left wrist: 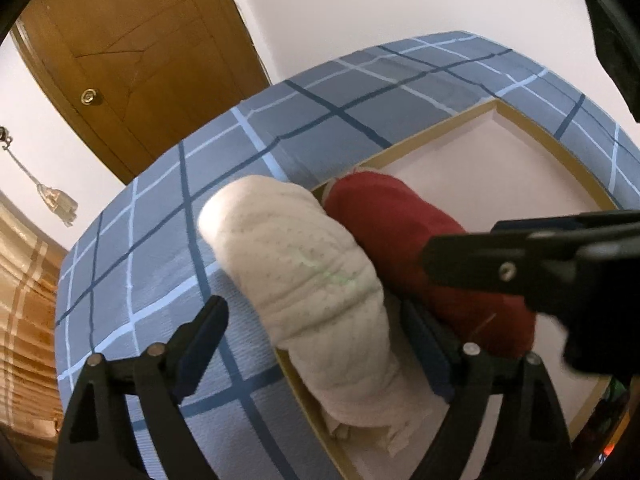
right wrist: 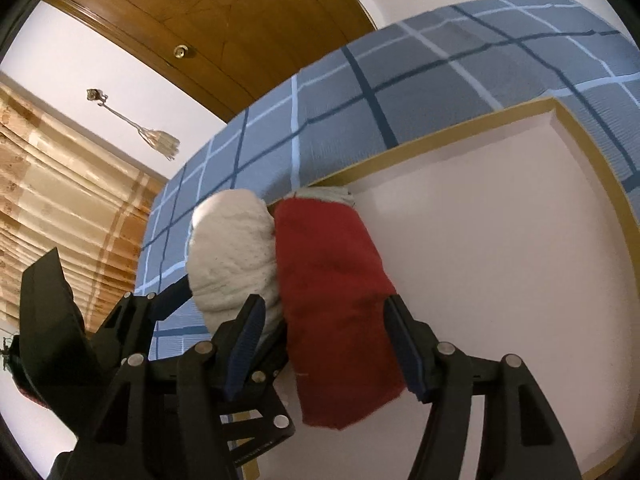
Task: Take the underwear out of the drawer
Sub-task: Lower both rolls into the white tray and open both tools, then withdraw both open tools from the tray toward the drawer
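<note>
White walls, wooden door w/ brass knob, blue plaid bedspread, striped tan curtain w/ tassel tieback.

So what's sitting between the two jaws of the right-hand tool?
In the right wrist view, the red rolled underwear lies between the open jaws of the right gripper, inside the drawer. The white roll sits just outside them.

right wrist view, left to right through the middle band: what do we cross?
Curtain → plaid bed cover → white rolled underwear → red rolled underwear → bare drawer floor → drawer's wooden rim. The right hand-held gripper straddles the red roll, jaws open.
</note>
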A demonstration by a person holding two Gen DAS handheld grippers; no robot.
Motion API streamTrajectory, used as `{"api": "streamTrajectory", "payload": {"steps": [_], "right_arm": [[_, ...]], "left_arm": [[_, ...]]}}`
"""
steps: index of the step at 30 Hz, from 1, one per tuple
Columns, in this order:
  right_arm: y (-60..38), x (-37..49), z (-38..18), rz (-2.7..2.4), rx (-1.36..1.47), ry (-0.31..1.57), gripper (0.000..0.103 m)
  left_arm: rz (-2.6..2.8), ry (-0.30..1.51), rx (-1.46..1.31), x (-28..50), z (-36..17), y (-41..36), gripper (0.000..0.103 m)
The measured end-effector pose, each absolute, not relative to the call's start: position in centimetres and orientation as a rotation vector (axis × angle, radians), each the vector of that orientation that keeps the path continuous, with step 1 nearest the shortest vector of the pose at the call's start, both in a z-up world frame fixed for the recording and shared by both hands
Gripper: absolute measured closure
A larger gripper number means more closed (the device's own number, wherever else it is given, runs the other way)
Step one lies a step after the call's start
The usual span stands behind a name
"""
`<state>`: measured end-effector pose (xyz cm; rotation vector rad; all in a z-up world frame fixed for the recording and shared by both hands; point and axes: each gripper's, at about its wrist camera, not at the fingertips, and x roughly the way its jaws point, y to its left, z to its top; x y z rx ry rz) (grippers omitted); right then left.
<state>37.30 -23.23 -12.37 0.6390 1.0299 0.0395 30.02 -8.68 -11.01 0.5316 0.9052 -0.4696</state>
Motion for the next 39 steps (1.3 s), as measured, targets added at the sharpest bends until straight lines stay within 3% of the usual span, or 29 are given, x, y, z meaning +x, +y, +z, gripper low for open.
{"api": "streamTrajectory", "payload": {"steps": [39], "right_arm": [[-24.5, 21.6, -10.9, 0.077, 0.494, 0.994, 0.039]], "left_arm": [[-0.317, 1.061, 0.387, 14.1, -11.4, -7.1, 0.014]]}}
